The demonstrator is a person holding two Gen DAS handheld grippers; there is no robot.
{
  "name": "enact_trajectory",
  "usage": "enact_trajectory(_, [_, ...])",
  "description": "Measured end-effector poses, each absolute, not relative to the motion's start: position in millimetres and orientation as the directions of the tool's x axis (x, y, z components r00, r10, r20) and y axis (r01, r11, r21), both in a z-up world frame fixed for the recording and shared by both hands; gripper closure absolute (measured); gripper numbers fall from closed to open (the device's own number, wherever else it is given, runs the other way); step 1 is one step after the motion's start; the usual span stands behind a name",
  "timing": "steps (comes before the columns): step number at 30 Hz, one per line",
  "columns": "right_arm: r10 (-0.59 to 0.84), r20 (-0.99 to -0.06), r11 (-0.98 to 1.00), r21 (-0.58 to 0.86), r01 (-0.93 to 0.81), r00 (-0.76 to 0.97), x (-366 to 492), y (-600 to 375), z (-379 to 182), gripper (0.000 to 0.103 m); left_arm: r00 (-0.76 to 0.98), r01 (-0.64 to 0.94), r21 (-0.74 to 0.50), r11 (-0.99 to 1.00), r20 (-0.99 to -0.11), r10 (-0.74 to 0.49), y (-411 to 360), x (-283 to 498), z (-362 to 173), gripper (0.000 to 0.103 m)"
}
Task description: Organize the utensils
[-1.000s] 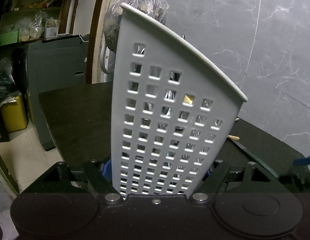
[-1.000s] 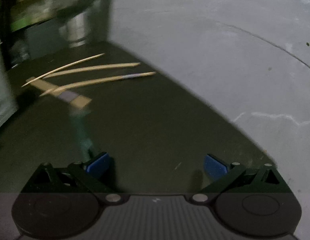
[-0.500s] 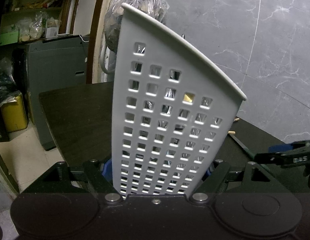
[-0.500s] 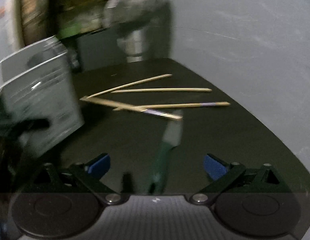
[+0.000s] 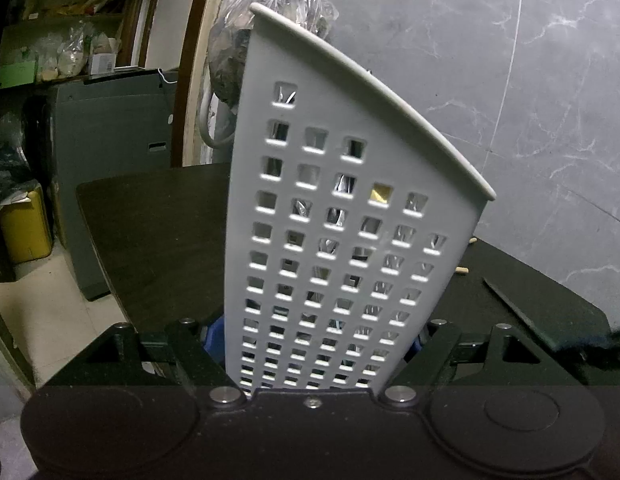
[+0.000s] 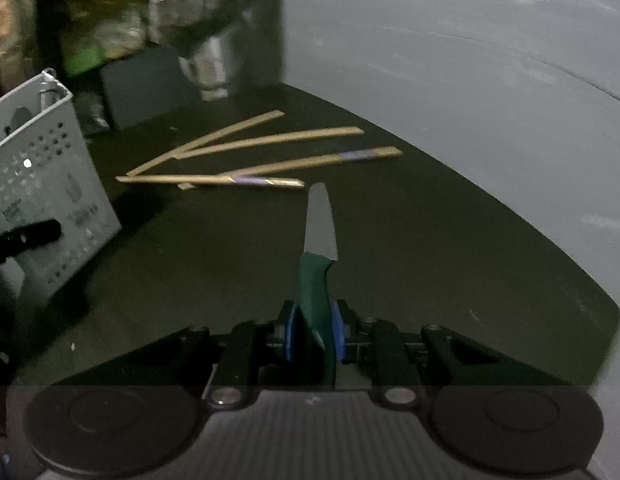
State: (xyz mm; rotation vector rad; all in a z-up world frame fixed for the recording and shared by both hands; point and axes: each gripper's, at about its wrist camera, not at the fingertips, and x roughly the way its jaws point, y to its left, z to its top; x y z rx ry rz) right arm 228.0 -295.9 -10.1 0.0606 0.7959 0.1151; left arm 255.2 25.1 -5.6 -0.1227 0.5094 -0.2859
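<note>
Two grippers at work here, both busy. Left gripper (image 5: 315,344) has its fingers clamped on the sides of a grey perforated utensil caddy (image 5: 341,240), which stands on the dark surface (image 5: 158,232) and leans a bit in the fisheye view. Through the square holes you can make out shiny metal bits inside, but I can't tell what they are.

Right gripper (image 6: 313,330) has just been closing, and its blue finger pads (image 6: 289,330) now squeeze the green handle of a knife (image 6: 315,264). So it's got the knife, blade pointing away from the camera toward the far edge of the surface. Whether the blade tip rests on the surface or is slightly lifted, can't really say.

Just past the knife tip lie four wooden chopsticks (image 6: 270,140), fanned out, two of them with a purple band. They're loose on the surface, nearer its far edge, a couple crossing at their left ends. The caddy shows up at the left edge in the right wrist view too, well apart from the knife.
</note>
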Motion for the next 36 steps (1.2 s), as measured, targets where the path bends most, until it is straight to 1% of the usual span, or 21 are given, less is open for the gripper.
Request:
enact_trajectory(2, [0.158,-0.727,0.986,0.154,-0.066,0.668,215.0,-295.0,-7.0,0.076,0.835,0.238,-0.185,0.954,-0.462,-0.298,24.7,254.8,-5.4,0.023])
enact_trajectory(3, [0.202,-0.733,0.976,0.207,-0.07,0.649,209.4,-293.2,-5.3,0.063,0.835,0.237,-0.185,0.954,-0.462,-0.298,24.6,254.9,-5.3,0.023])
enact_trajectory(4, [0.273,-0.729,0.956,0.277,-0.094,0.627,205.7,-290.5,-3.8,0.044,0.836,0.237,-0.185,0.954,-0.462,-0.297,24.5,254.8,-5.2,0.023])
enact_trajectory(5, [0.344,-0.718,0.932,0.339,-0.128,0.606,204.6,-286.6,-3.3,0.038,0.836,0.236,-0.185,0.954,-0.462,-0.296,24.6,254.6,-5.2,0.023])
enact_trajectory(6, [0.415,-0.696,0.903,0.394,-0.172,0.586,205.2,-279.4,-2.7,0.037,0.836,0.235,-0.187,0.954,-0.462,-0.296,24.8,254.5,-5.2,0.023])
enact_trajectory(8, [0.506,-0.66,0.859,0.446,-0.252,0.556,210.8,-264.8,-2.5,0.038,0.836,0.234,-0.188,0.954,-0.462,-0.296,25.2,253.9,-4.9,0.023])
enact_trajectory(10, [0.526,-0.655,0.85,0.432,-0.302,0.543,219.5,-252.1,0.8,0.038,0.837,0.233,-0.189,0.954,-0.461,-0.296,25.1,253.8,-5.1,0.023])
enact_trajectory(13, [0.506,-0.638,0.862,0.35,-0.368,0.58,229.6,-251.0,15.1,0.038,0.837,0.231,-0.19,0.954,-0.462,-0.295,24.7,254.2,-4.8,0.023])
enact_trajectory(15, [0.498,-0.615,0.858,0.247,-0.451,0.611,235.2,-256.0,25.3,0.037,0.837,0.23,-0.192,0.954,-0.462,-0.295,24.7,254.4,-5.0,0.023])
enact_trajectory(17, [0.492,-0.63,0.83,0.13,-0.543,0.601,243.5,-258.5,27.6,0.036,0.837,0.229,-0.193,0.954,-0.461,-0.294,24.9,254.4,-5.2,0.023])
enact_trajectory(18, [0.496,-0.648,0.81,0.105,-0.577,0.578,251.1,-261.8,25.8,0.036,0.837,0.228,-0.194,0.954,-0.461,-0.294,24.8,254.3,-5.2,0.023])
enact_trajectory(19, [0.508,-0.666,0.791,0.11,-0.602,0.546,259.6,-263.8,23.3,0.036,0.837,0.228,-0.195,0.954,-0.461,-0.294,25.2,254.3,-5.2,0.023])
enact_trajectory(21, [0.541,-0.687,0.768,0.168,-0.618,0.485,274.1,-273.9,17.9,0.036,0.837,0.228,-0.195,0.954,-0.462,-0.294,25.3,254.5,-5.1,0.023])
enact_trajectory(23, [0.532,-0.706,0.777,0.188,-0.6,0.468,284.7,-283.4,11.9,0.038,0.836,0.229,-0.195,0.954,-0.462,-0.295,25.6,254.6,-5.0,0.023])
enact_trajectory(24, [0.503,-0.724,0.796,0.176,-0.579,0.471,286.8,-286.8,8.4,0.044,0.836,0.229,-0.196,0.953,-0.462,-0.296,25.7,254.8,-5.0,0.023])
enact_trajectory(25, [0.476,-0.743,0.812,0.164,-0.561,0.472,287.2,-289.5,5.4,0.047,0.836,0.23,-0.196,0.953,-0.462,-0.296,25.6,255.0,-4.9,0.023])
enact_trajectory(31, [0.397,-0.768,0.877,0.157,-0.454,0.503,256.7,-306.5,6.2,0.047,0.835,0.229,-0.203,0.952,-0.462,-0.299,26.5,255.7,-5.1,0.022])
enact_trajectory(34, [0.4,-0.79,0.876,0.181,-0.447,0.465,237.0,-306.0,9.5,0.045,0.835,0.229,-0.203,0.952,-0.462,-0.299,26.7,255.7,-5.4,0.022])
enact_trajectory(36, [0.431,-0.804,0.847,0.204,-0.491,0.41,224.5,-298.2,13.0,0.045,0.835,0.23,-0.202,0.952,-0.461,-0.3,26.6,255.8,-5.6,0.022])
